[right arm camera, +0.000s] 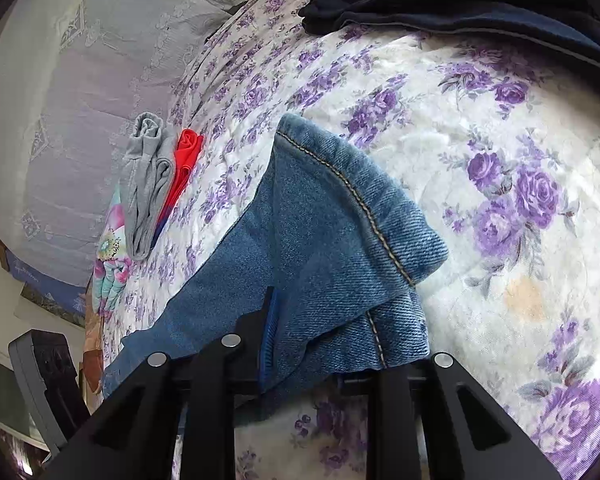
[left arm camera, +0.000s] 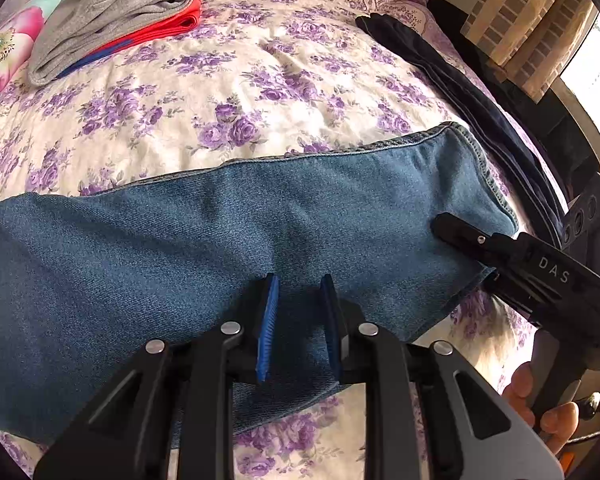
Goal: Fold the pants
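Observation:
Blue jeans lie across the floral bedspread, legs together, hem end to the right. My left gripper hovers just over the near edge of the denim with its blue pads apart, holding nothing. My right gripper reaches in from the right and is shut on the jeans' hem corner. In the right wrist view the jeans' hem is bunched and draped over my right gripper; only the left blue pad shows, the right one is hidden under denim.
Folded grey pants lie on red clothing at the far left by a colourful pillow. Dark navy pants lie along the bed's right edge. A brick wall and window are beyond.

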Tool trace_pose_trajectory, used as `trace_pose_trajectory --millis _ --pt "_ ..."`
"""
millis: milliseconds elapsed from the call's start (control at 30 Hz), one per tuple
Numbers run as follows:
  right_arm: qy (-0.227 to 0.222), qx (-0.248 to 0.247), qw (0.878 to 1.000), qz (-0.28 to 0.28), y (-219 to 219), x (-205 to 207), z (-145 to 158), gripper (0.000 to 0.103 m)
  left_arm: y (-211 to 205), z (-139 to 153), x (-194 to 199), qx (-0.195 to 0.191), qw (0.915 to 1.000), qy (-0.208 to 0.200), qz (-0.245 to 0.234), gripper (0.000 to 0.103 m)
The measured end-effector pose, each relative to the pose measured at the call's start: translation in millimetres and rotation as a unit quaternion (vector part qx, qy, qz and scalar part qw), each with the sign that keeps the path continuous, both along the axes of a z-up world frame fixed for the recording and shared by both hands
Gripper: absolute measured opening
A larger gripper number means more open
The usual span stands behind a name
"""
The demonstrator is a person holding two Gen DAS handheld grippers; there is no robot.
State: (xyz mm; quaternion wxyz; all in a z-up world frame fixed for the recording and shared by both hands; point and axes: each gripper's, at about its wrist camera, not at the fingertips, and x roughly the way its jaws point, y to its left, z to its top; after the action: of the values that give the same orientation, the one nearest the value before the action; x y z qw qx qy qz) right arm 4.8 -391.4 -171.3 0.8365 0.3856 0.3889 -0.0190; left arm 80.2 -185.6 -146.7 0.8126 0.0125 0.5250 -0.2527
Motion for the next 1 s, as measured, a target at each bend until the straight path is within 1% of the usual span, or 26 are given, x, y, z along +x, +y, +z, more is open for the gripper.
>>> trace_pose_trajectory --millis 100,133,233,267,300,367,400,433,500,533,567,633,667,733,800,833,867,900,967,1000 --pt "0.012 -0.032 0.999 0.0 6 3 12 0.023 15 5 -7 -0.028 0.9995 0.009 -0.009 0.021" --pt "0.015 -0.051 0.999 0.001 10 4 19 0.023 22 8 -10 -0.04 0.999 0.014 -0.014 0.021" --pt "0.019 -0.124 0.992 0.002 29 8 43 0.023 60 15 -17 -0.073 0.996 0.037 -0.035 0.021" --pt "0.019 -0.155 0.988 0.004 39 9 54 0.023 80 18 -15 -0.08 0.9954 0.044 -0.029 0.021" --pt "0.016 -0.183 0.983 0.01 50 9 64 0.023 107 21 -8 -0.082 0.9954 0.049 -0.008 0.021" --pt "0.003 -0.217 0.976 0.03 73 11 84 0.023 165 25 5 -0.068 0.9949 0.051 0.054 0.019" --pt "-0.005 -0.232 0.972 0.042 87 13 93 0.023 195 25 12 -0.063 0.9931 0.054 0.083 0.019" --pt "-0.014 -0.253 0.966 0.056 103 13 102 0.023 223 26 18 -0.066 0.9902 0.057 0.109 0.019" --pt "-0.033 -0.29 0.952 0.089 137 14 117 0.023 270 27 24 -0.088 0.9826 0.057 0.153 0.019" --pt "-0.042 -0.303 0.945 0.112 156 14 122 0.023 285 27 25 -0.103 0.9799 0.057 0.161 0.019" --pt "-0.048 -0.315 0.938 0.135 174 15 126 0.023 295 26 26 -0.118 0.9783 0.061 0.159 0.019" --pt "-0.055 -0.338 0.921 0.186 211 20 126 0.023 305 21 28 -0.129 0.9768 0.063 0.159 0.019" --pt "-0.054 -0.338 0.915 0.213 229 25 123 0.023 305 18 29 -0.131 0.977 0.063 0.156 0.019" --pt "-0.042 -0.323 0.906 0.272 260 36 107 0.023 304 11 29 -0.128 0.9781 0.058 0.154 0.018" --pt "-0.021 -0.313 0.89 0.33 292 46 82 0.023 301 10 29 -0.119 0.9805 0.045 0.149 0.018" --pt "-0.003 -0.325 0.88 0.346 308 49 67 0.023 300 10 28 -0.115 0.9817 0.039 0.147 0.018" --pt "0.012 -0.351 0.868 0.351 318 51 51 0.023 299 9 28 -0.113 0.9823 0.036 0.145 0.018" --pt "0.017 -0.37 0.86 0.352 326 51 41 0.024 299 9 29 -0.113 0.9826 0.034 0.144 0.018" --pt "0.007 -0.386 0.852 0.353 331 46 40 0.026 300 7 29 -0.115 0.9831 0.031 0.14 0.018" --pt "0.005 -0.384 0.851 0.359 331 44 43 0.032 300 7 29 -0.115 0.9834 0.028 0.138 0.018"
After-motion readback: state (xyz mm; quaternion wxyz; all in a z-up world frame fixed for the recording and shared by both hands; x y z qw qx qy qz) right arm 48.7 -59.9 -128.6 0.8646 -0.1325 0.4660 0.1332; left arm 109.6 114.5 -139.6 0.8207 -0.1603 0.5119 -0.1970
